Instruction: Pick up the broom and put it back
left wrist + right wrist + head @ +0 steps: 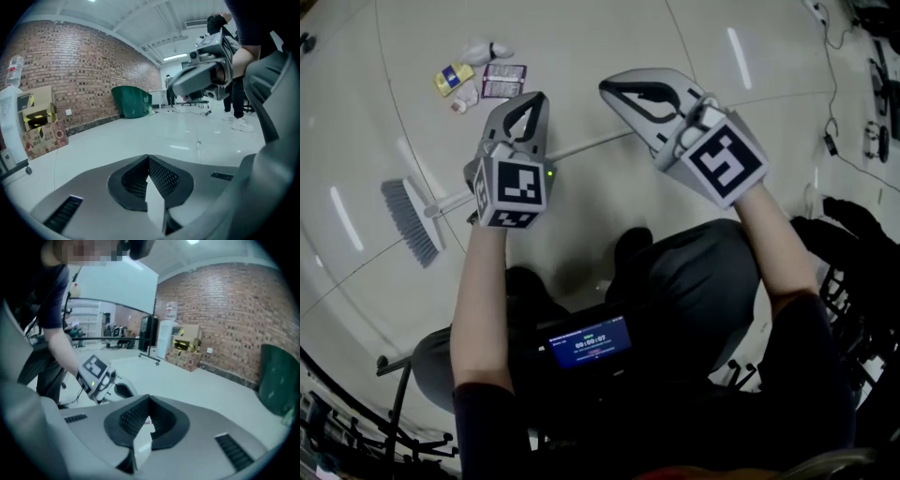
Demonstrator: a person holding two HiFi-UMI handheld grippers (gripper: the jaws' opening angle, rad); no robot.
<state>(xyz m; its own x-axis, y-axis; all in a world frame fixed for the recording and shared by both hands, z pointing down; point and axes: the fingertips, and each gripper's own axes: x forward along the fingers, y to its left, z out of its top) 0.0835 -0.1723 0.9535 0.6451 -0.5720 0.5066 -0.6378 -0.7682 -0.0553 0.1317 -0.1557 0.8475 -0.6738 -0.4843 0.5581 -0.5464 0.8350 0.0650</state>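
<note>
The broom lies flat on the pale floor in the head view, its grey bristle head (411, 220) at the left. Its thin white handle (581, 146) runs up to the right and passes under my left gripper (534, 101). That gripper hovers above the handle, jaws shut with nothing in them. My right gripper (611, 89) hangs to the right, over the handle's far end, also shut and empty. In the left gripper view the jaws (148, 158) meet over bare floor, with the right gripper (201, 75) ahead. The right gripper view shows its closed jaws (149, 400) and the left gripper (96, 376).
A small heap of litter (478, 77), packets and crumpled paper, lies on the floor beyond the broom. Cables (834, 112) trail at the right. Cardboard boxes (40, 126), a water dispenser (9, 117) and a green bin (132, 101) stand along the brick wall.
</note>
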